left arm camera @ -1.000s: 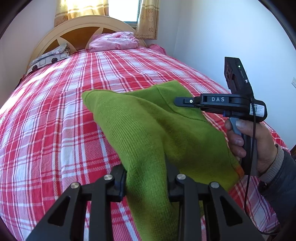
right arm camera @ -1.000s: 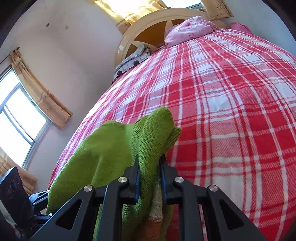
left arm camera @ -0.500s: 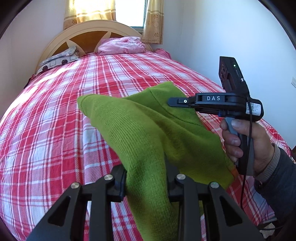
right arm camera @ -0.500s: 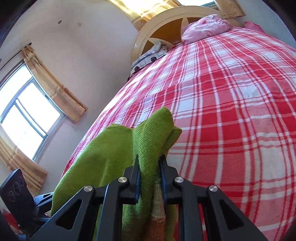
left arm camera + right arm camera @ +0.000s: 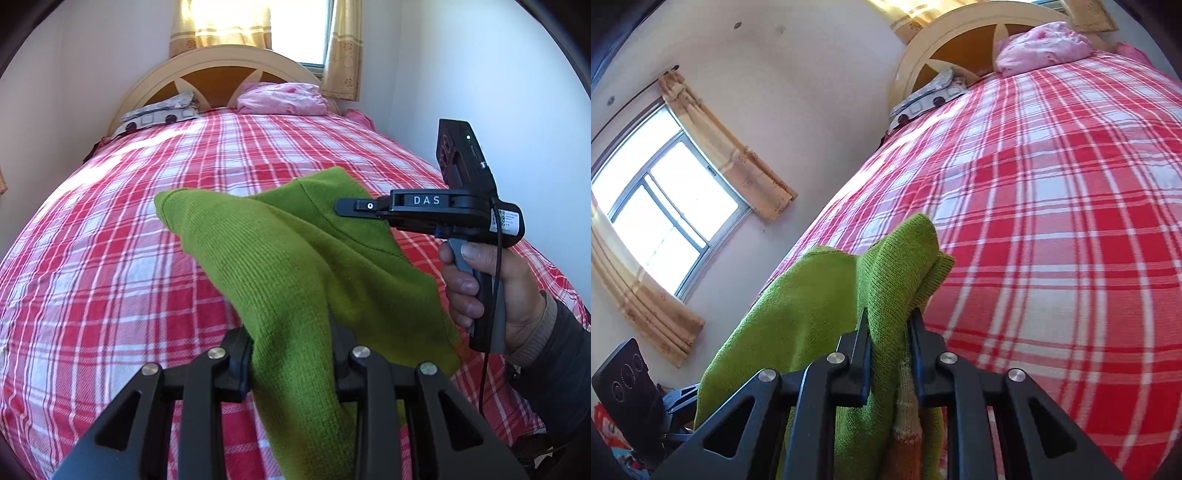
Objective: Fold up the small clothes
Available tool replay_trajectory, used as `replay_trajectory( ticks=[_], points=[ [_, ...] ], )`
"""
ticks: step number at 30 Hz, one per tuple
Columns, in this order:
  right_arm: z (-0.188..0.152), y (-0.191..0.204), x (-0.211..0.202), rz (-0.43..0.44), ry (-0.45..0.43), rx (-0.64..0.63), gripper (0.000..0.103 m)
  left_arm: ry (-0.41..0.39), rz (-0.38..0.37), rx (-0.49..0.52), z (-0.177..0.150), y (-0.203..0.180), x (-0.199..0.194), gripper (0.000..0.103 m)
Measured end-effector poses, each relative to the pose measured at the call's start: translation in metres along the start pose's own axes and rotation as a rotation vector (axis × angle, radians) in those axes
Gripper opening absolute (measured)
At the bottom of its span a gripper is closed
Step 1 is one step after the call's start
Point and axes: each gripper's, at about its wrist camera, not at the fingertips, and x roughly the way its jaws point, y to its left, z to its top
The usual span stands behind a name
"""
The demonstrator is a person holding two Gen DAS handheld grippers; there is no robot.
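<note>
A small green knit garment (image 5: 295, 273) hangs in the air above the bed, stretched between both grippers. My left gripper (image 5: 293, 343) is shut on one bunched end of it. My right gripper (image 5: 888, 328) is shut on the other end (image 5: 894, 273), where an orange trim shows low between the fingers. In the left wrist view the right gripper (image 5: 347, 208) comes in from the right, held by a hand, with its tip against the garment's far edge. The left gripper's body (image 5: 631, 384) shows at the lower left of the right wrist view.
The bed (image 5: 110, 258) has a red and white plaid cover. A pink pillow (image 5: 280, 98) and a grey patterned pillow (image 5: 159, 114) lie by the rounded headboard (image 5: 221, 70). A white wall runs along the right. Curtained windows are at the head and at the left side (image 5: 665, 221).
Both grippers have tilted upward with the garment still held; more of the headboard, walls and windows shows. The garment's hang is nearly unchanged.
</note>
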Motion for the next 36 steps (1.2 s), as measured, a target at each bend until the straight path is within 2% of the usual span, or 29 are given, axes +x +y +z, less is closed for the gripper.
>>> replay_trajectory(
  ticks=[15, 24, 36],
  points=[
    [-0.005, 0.092, 0.068, 0.106, 0.078, -0.1, 0.017, -0.04, 0.133, -0.066, -0.023, 0.06, -0.044, 0.031],
    [-0.004, 0.123, 0.104, 0.141, 0.124, -0.126, 0.017, -0.064, 0.178, -0.119, -0.038, 0.09, -0.057, 0.031],
    [-0.008, 0.152, 0.158, 0.165, 0.212, -0.155, 0.017, -0.05, 0.241, -0.145, -0.057, 0.117, -0.061, 0.031]
  ],
)
